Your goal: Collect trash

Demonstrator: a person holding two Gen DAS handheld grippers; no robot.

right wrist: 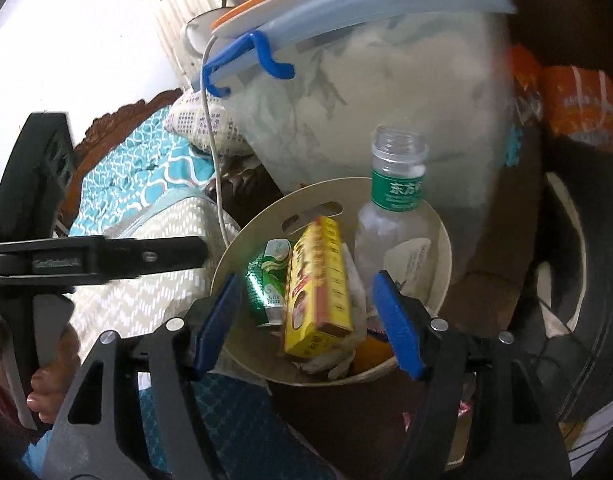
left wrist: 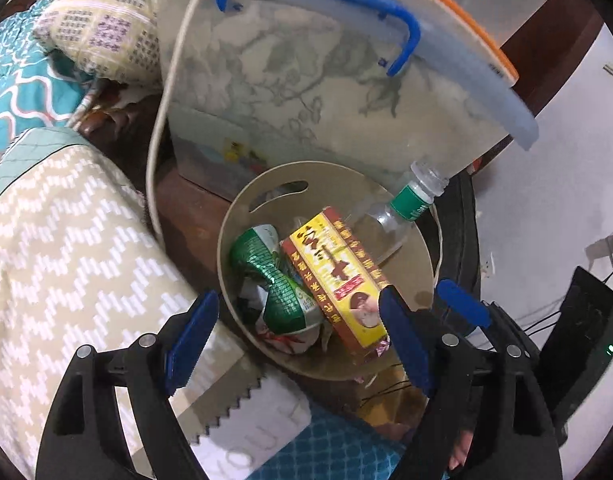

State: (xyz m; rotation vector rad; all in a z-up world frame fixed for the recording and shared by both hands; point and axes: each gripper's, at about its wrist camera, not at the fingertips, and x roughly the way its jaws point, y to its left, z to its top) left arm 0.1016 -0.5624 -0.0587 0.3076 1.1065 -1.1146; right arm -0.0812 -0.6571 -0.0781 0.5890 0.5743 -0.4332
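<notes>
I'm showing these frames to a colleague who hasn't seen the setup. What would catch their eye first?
Probably the round beige bin mid-frame, stuffed with a yellow-and-red carton, a crushed green can to its left and a clear, capless plastic bottle with a green label leaning at the rim. Both open grippers, left and right, hover over it, empty.

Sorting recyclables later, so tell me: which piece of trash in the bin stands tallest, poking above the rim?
The clear plastic bottle with the green label: uncapped, its neck rises above the bin rim, while the yellow box and crushed green can stay inside.
</notes>
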